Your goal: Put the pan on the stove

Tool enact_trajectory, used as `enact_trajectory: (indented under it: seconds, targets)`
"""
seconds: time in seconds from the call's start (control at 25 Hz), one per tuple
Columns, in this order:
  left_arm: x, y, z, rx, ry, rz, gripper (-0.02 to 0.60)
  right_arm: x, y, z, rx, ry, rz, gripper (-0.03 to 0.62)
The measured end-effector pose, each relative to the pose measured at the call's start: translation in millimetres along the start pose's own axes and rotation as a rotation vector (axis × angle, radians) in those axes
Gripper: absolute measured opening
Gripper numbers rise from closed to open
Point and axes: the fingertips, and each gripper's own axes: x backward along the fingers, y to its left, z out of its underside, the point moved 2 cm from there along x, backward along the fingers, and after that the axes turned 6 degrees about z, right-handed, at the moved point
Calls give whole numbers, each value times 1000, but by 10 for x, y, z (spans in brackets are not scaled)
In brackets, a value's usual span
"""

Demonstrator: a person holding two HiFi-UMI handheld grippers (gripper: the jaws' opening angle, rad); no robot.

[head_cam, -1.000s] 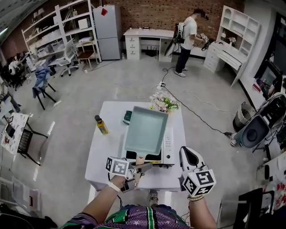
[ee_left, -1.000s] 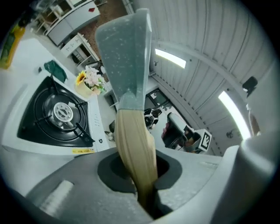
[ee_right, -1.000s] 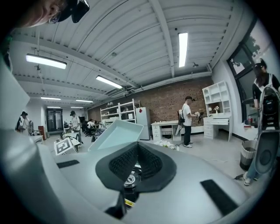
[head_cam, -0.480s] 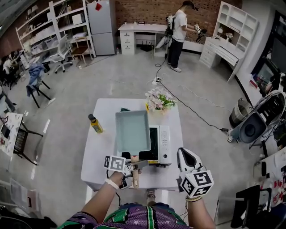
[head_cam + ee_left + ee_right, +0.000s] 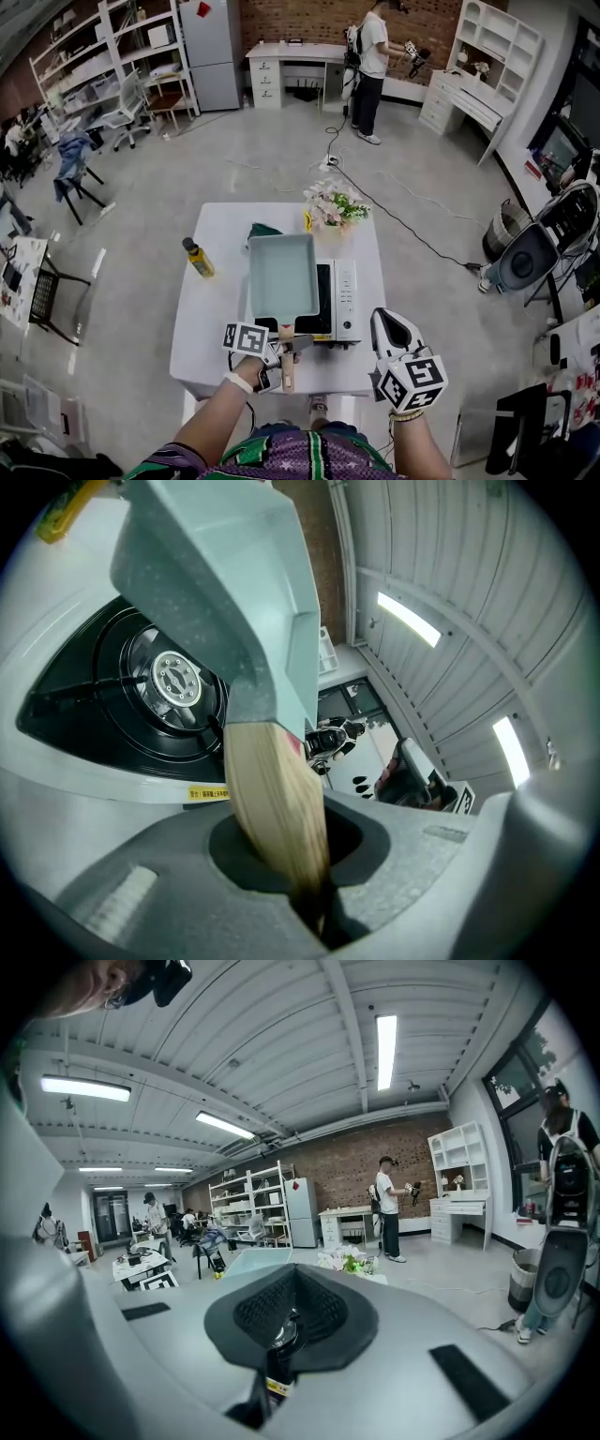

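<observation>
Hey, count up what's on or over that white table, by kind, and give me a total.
Pan: 1
Stove: 1
Yellow bottle: 1
Bunch of flowers: 1
Dark green item, partly behind the pan: 1
Total: 5

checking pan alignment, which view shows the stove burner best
The left gripper view: the burner sits close and in plain sight below the pan. In the head view the pan covers it; the stove shows only its control panel. The right gripper view misses it.
</observation>
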Motion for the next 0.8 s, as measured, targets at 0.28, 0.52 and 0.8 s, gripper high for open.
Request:
enact_trajectory:
  seconds: [0.28,0.52,0.8]
  targets:
    - [-93,160,44,39,22,-18,49,24,-95,61,-8,5,14,2]
    - [-113,284,107,90,44,-45,54,62,-116,101,-13,16,22,2]
    - [-159,435,140,123,42,-79,60,49,-143,169,-11,25,13,2]
